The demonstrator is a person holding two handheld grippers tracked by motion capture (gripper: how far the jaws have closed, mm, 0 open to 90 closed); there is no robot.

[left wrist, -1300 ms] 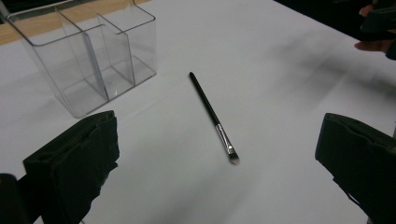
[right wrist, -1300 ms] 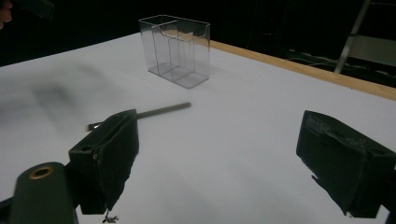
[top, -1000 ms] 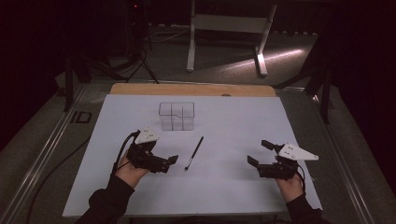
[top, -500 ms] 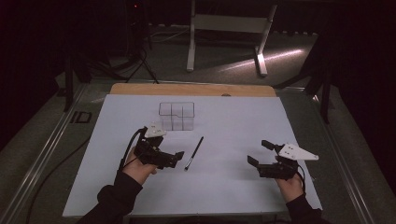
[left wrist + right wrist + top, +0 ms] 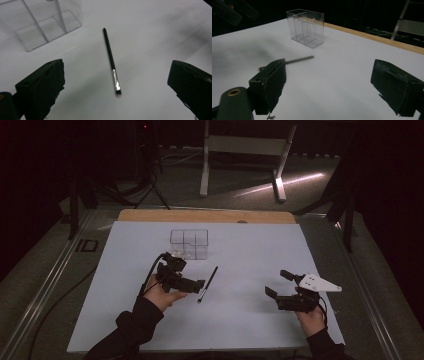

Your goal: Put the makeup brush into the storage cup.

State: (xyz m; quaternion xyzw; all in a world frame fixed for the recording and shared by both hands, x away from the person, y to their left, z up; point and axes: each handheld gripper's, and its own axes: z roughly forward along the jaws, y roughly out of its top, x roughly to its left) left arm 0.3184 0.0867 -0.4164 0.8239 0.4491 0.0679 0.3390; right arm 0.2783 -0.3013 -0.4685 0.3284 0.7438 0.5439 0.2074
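A thin black brush with a silver ferrule lies flat on the white sheet. A clear plastic organiser with several compartments stands upright just behind it. My left gripper is open right beside the brush's bristle end, jaws pointing at it. In the left gripper view the brush lies between and ahead of the spread jaws of the left gripper, with the organiser at upper left. My right gripper is open and holds nothing at the right. Its own view shows the right gripper, the brush and the organiser.
A wooden strip borders the far edge of the sheet. A cable trails from the left gripper. A small dark item lies off the sheet at left. Metal stand legs stand on the floor beyond the table.
My left gripper has moved right and a little forward, closing in on the brush. The right gripper, brush and organiser have stayed put.
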